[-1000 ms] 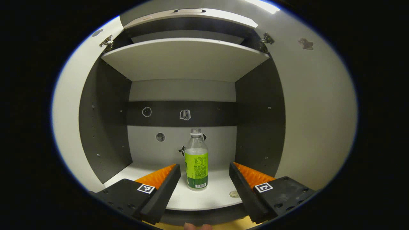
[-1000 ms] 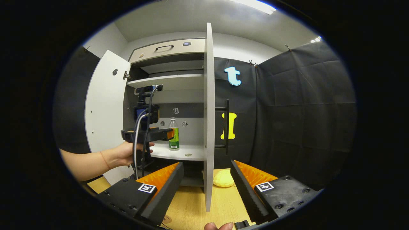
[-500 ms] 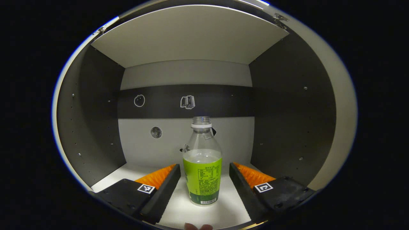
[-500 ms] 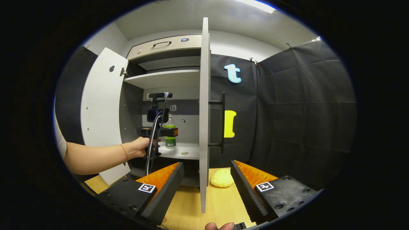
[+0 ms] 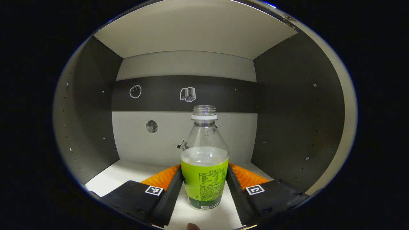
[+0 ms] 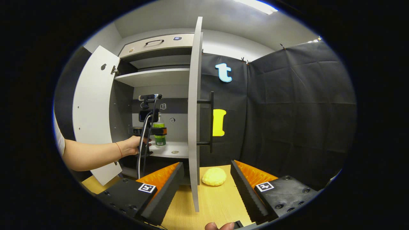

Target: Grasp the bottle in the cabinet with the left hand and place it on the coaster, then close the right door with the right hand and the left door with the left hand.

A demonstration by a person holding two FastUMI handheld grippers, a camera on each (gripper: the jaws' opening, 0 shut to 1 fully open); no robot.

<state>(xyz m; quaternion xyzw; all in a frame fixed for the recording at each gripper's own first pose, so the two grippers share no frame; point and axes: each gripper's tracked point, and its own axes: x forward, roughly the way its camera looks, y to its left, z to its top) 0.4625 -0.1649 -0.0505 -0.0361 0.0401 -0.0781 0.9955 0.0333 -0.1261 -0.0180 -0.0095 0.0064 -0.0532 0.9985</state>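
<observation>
in the left gripper view the left gripper [image 5: 204, 191] has its fingers closed in against both sides of the bottle [image 5: 204, 169], low on the green label, so it appears gripped. the bottle stands upright on the cabinet's lower shelf [image 5: 108, 179], uncapped and part full. a tilt on the way out would likely spill it. in the right gripper view the right gripper [image 6: 207, 188] is wide open, holding nothing, above the wooden table [image 6: 220, 201]. beyond it stands the right door [image 6: 193, 111], edge-on and open. the left door [image 6: 92, 111] is open too.
</observation>
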